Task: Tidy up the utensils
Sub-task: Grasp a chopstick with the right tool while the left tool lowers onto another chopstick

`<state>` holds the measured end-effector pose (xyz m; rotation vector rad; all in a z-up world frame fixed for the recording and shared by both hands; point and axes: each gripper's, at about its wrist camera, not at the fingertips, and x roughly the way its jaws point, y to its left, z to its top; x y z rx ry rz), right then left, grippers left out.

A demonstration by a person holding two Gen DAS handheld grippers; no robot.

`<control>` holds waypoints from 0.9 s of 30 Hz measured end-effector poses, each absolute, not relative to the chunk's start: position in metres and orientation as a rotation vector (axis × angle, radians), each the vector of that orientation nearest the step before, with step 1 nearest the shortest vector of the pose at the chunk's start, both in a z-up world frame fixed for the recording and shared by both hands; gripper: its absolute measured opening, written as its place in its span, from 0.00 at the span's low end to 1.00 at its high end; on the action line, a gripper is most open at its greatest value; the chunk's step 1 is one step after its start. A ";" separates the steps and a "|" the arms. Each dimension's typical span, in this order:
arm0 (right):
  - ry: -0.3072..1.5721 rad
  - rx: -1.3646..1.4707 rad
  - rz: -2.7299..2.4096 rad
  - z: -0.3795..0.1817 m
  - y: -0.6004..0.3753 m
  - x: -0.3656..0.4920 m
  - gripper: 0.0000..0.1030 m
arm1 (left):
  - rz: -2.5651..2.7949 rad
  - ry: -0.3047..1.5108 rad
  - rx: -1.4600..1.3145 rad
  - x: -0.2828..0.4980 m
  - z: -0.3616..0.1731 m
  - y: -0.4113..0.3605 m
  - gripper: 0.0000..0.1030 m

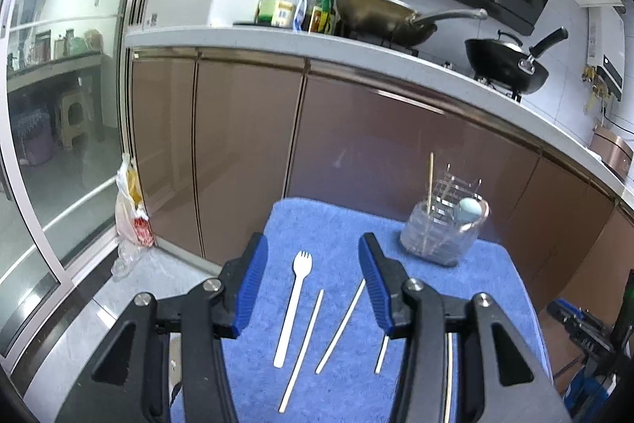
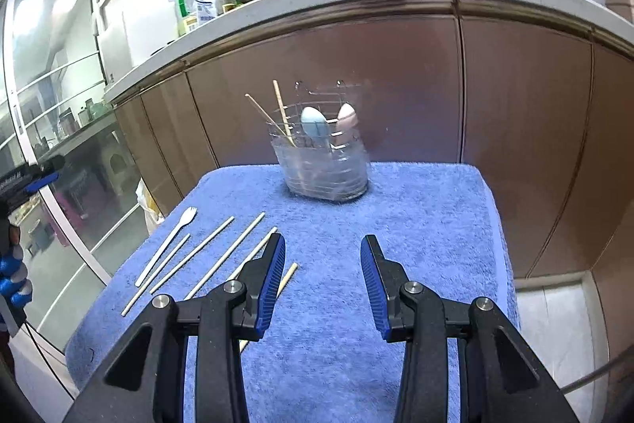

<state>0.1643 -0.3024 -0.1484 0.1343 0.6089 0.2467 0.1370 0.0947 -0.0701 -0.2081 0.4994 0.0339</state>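
Both my grippers hover over the blue towel (image 2: 416, 224) that covers the worktop. My left gripper (image 1: 313, 260) has its jaws partly open with nothing between the pads; they frame the loose pieces from above. In the left wrist view, lower centre, the white plastic fork (image 1: 293, 304) lies tines away from me, with one chopstick (image 1: 303, 347) just right of it and a second chopstick (image 1: 340, 326) angled beside that. A third stick is half hidden behind my right-hand pad.

My right gripper (image 2: 323, 256) is also partly open and empty, over bare towel at centre frame. In the right wrist view the fork (image 2: 166, 244) and a fan of chopsticks (image 2: 198, 252) sit in the lower left, all flat on the towel; the nearest stick runs under my left-hand pad.

The wire utensil holder (image 2: 325, 165) stands upright at the far edge of the towel, centre of the right wrist view and right of centre in the left wrist view. Already in it: two chopsticks (image 2: 283, 117) leaning left, a blue spoon (image 2: 313, 121) and a pink spoon (image 2: 346, 119), bowls up. Brown cabinet doors (image 2: 515, 125) stand behind it.
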 end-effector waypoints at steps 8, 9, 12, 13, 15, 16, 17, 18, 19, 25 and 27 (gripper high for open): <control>0.697 0.178 0.297 -0.150 -0.296 0.175 0.32 | -0.054 0.682 -0.179 0.157 -0.101 0.096 0.45; 0.713 0.184 0.305 -0.151 -0.294 0.177 0.31 | -0.066 0.709 -0.173 0.160 -0.105 0.095 0.45; 0.757 0.187 0.315 -0.153 -0.287 0.182 0.28 | -0.111 0.803 -0.160 0.177 -0.121 0.091 0.45; 0.777 0.191 0.322 -0.155 -0.284 0.185 0.26 | -0.124 0.825 -0.161 0.182 -0.125 0.090 0.45; 0.817 0.201 0.347 -0.158 -0.279 0.191 0.25 | -0.162 0.888 -0.173 0.196 -0.136 0.088 0.45; 0.839 0.206 0.359 -0.160 -0.276 0.195 0.25 | -0.175 0.911 -0.177 0.201 -0.139 0.088 0.45; 0.866 0.214 0.371 -0.163 -0.274 0.199 0.23 | -0.198 0.948 -0.184 0.211 -0.145 0.086 0.44; 0.886 0.222 0.381 -0.165 -0.271 0.202 0.22 | -0.208 0.969 -0.185 0.216 -0.149 0.084 0.44; 0.908 0.231 0.390 -0.168 -0.269 0.206 0.21 | -0.220 0.998 -0.186 0.223 -0.153 0.081 0.44; 1.009 0.245 0.404 -0.180 -0.257 0.228 0.19 | -0.268 1.135 -0.163 0.266 -0.180 0.069 0.44; 1.036 0.236 0.406 -0.185 -0.252 0.234 0.19 | -0.258 1.167 -0.153 0.279 -0.189 0.067 0.42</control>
